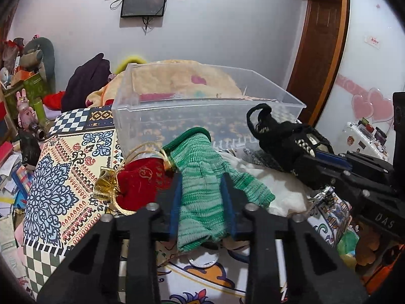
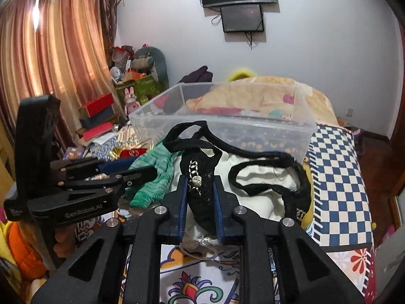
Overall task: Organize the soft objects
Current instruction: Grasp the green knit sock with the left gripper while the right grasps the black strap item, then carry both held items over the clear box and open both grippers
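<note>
A: We note the bin (image 1: 202,106) on the bed (image 1: 76,157), blanket (image 1: 177,78) behind it.

B: Before the bin, we log the pouch (image 1: 141,182) leftmost, the glove (image 1: 202,190) just right of it, then the mesh bag (image 1: 281,131), both over the cloth (image 1: 286,192).

A: Any legible text?
B: "GenRobot.AI" on the left gripper (image 2: 141,174) body, right wrist view. "DAS" on the right gripper (image 1: 314,157) body, left wrist view. Nothing else readable.
</note>
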The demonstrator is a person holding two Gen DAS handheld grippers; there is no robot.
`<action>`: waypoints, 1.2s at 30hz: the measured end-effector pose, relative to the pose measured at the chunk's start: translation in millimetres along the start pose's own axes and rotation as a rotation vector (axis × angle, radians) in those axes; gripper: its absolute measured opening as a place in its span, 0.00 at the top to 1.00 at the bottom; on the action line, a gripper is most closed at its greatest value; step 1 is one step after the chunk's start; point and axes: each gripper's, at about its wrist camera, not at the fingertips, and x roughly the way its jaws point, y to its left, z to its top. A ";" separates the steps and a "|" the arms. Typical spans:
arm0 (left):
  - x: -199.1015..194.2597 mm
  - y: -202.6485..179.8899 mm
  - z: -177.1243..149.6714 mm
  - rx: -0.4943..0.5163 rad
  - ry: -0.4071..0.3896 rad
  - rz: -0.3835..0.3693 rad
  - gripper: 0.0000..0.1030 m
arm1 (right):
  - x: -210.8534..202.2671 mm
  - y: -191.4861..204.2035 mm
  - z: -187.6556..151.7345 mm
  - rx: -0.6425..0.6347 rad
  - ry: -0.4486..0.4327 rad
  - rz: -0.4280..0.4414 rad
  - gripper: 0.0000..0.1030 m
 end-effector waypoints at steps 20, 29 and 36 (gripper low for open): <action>-56.3 -10.5 60.5 0.041 -0.179 -0.009 0.92 | -38.6 -6.4 60.0 -0.007 -0.190 -0.041 0.89; -38.3 5.9 95.8 0.054 -0.210 0.062 0.92 | -36.0 -8.7 99.2 -0.043 -0.260 -0.096 0.89; -0.2 15.8 110.3 0.064 -0.147 0.099 0.92 | -10.7 -16.6 107.2 -0.060 -0.225 -0.140 0.89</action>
